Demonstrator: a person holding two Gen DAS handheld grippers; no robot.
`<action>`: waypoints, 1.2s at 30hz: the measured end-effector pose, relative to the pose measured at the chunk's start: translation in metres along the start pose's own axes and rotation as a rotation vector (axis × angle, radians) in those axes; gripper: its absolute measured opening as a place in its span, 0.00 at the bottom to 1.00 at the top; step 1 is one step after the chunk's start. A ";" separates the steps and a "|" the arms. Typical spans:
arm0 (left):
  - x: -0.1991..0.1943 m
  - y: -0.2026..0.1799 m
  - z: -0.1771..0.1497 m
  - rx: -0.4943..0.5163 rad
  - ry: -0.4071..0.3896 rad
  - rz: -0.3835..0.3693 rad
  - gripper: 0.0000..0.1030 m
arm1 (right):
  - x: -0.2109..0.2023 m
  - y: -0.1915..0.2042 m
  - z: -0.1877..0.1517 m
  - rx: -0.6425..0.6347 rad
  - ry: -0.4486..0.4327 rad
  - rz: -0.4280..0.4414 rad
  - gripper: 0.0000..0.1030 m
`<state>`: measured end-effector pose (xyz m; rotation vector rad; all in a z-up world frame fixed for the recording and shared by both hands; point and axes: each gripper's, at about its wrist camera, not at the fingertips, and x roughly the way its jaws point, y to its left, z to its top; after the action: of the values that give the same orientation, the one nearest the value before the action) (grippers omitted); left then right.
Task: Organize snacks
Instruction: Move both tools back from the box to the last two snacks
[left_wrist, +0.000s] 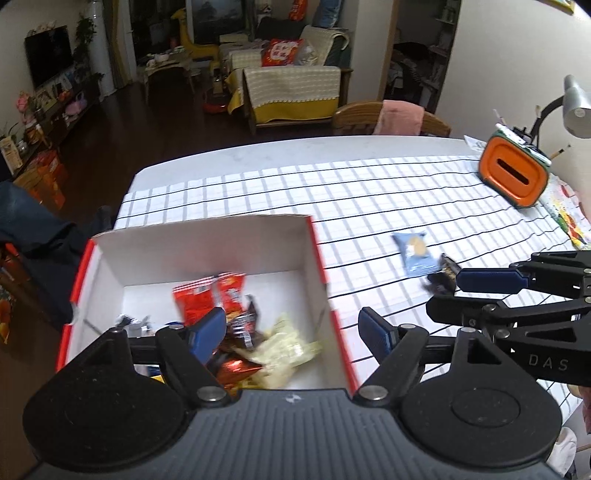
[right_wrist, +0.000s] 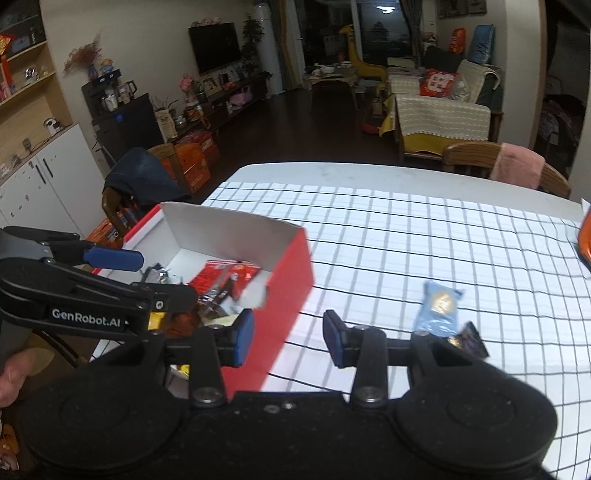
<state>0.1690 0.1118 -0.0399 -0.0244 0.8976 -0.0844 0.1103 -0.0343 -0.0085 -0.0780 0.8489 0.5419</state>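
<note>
A red box with a white inside stands on the checked tablecloth and holds several snack packets: red ones, a pale yellow one and dark ones. My left gripper is open and empty, over the box's near right corner. A light blue packet and a small dark packet lie on the cloth to the right of the box. My right gripper is open and empty, just right of the box's near corner, with both loose packets to its right.
An orange container with pens stands at the table's far right, by a grey desk lamp. A wooden chair with a pink cloth stands at the far edge; another chair with a dark jacket stands left.
</note>
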 end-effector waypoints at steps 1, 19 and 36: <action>0.001 -0.006 0.001 0.002 -0.001 -0.006 0.77 | -0.003 -0.006 -0.002 0.007 -0.003 -0.002 0.44; 0.059 -0.113 0.030 0.029 0.029 -0.092 0.82 | -0.037 -0.121 -0.039 0.098 -0.021 -0.110 1.00; 0.204 -0.177 0.087 -0.001 0.212 -0.068 0.82 | -0.025 -0.221 -0.062 0.227 0.058 -0.181 1.00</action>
<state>0.3519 -0.0828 -0.1345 -0.0470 1.1086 -0.1518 0.1610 -0.2525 -0.0640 0.0373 0.9449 0.2720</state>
